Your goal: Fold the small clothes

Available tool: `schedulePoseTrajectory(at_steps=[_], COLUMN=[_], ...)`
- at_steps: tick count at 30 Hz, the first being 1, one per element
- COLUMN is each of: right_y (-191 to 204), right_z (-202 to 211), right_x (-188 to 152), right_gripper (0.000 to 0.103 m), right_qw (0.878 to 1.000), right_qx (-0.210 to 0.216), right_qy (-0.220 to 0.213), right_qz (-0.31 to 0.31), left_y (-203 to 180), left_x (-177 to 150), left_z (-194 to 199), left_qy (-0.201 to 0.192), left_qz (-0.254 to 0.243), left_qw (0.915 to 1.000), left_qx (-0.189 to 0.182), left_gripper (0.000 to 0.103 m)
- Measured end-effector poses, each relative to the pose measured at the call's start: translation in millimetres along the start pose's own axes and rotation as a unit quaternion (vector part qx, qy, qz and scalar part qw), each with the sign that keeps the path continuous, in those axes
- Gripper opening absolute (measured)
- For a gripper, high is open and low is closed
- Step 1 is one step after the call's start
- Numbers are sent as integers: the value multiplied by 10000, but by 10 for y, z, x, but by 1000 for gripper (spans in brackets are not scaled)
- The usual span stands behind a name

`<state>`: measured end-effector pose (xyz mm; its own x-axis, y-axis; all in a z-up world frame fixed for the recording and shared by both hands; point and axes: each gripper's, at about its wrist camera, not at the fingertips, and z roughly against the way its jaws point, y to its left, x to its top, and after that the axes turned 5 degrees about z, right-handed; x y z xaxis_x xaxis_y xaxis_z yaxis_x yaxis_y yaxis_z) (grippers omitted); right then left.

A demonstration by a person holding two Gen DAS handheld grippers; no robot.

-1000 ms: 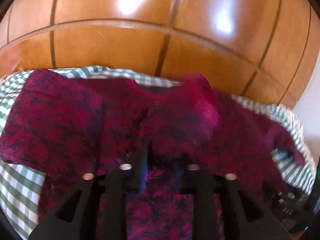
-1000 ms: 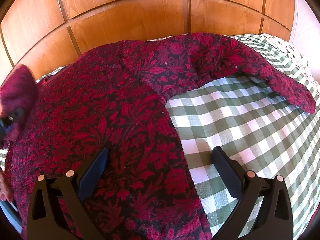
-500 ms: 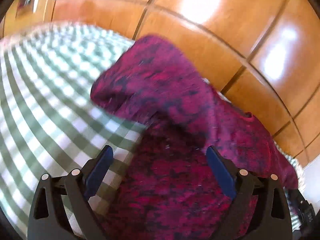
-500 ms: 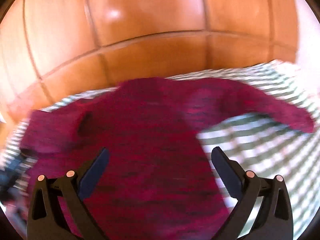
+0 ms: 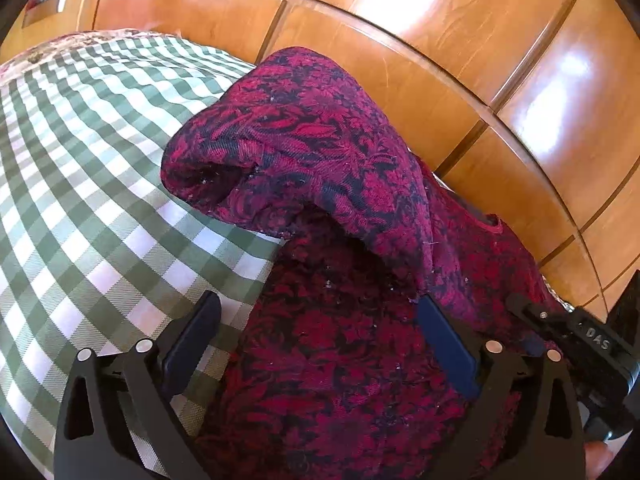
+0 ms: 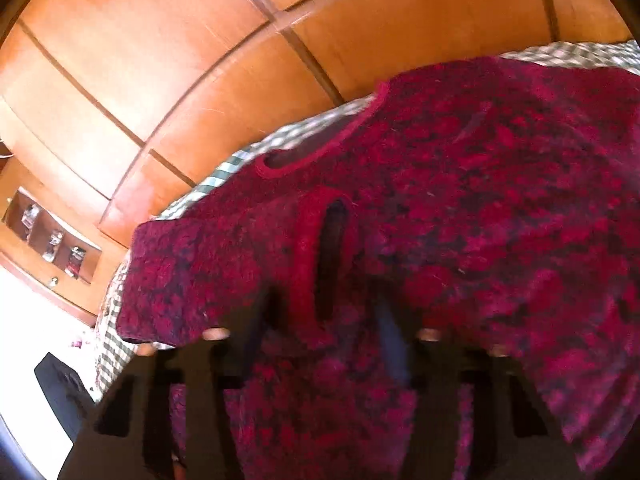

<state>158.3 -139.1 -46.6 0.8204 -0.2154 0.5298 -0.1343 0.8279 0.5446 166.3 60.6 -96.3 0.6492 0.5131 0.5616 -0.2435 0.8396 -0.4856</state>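
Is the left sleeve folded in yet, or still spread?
Folded in: the sleeve doubles back over the sweater body, cuff opening showing, off the checked cloth.

the dark red floral sweater is lying spread on the green-and-white checked cloth, up against the wooden panels. 1 sleeve is arching up and folding back over the body, its cuff opening gaping to the side. in the blurry right wrist view, the red-trimmed neckline is showing near the far edge.
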Motion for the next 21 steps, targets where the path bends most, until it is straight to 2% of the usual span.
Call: schedulePoseTrajectory(at_steps=[2,8,10,14,18,20,21], right_y=[12,-154,-225,-391,-423,-440,-443], right_z=[56,398,391,340,365,427,384], right_x=[19,45,18,-108,-135,-167,-138], right_gripper=[12,10,10,11,11,11,11], right_qw=[9997,9915,9880,9907,9908,9909,9907], right_qx=[-76,-940,-1190,-1058,-1029,-995,-983], right_qy=[-150,-810,-848,-787,-818,-864,-899], right_qz=[188,398,498,330,320,287,261], left_y=[6,16,17,55,247,362,420], left_x=[5,14,14,33,219,321,390], left_z=[-11,-2,-3,16,93,95,52], left_qy=[0,-13,-10,-6,-152,-271,-204], left_qz=[14,57,59,157,760,1000,1081], left_qw=[10000,9999,9999,9998,9970,9945,9938], left_qx=[-35,-92,-91,-127,36,134,156], left_gripper=[99,99,99,99,98,94,90])
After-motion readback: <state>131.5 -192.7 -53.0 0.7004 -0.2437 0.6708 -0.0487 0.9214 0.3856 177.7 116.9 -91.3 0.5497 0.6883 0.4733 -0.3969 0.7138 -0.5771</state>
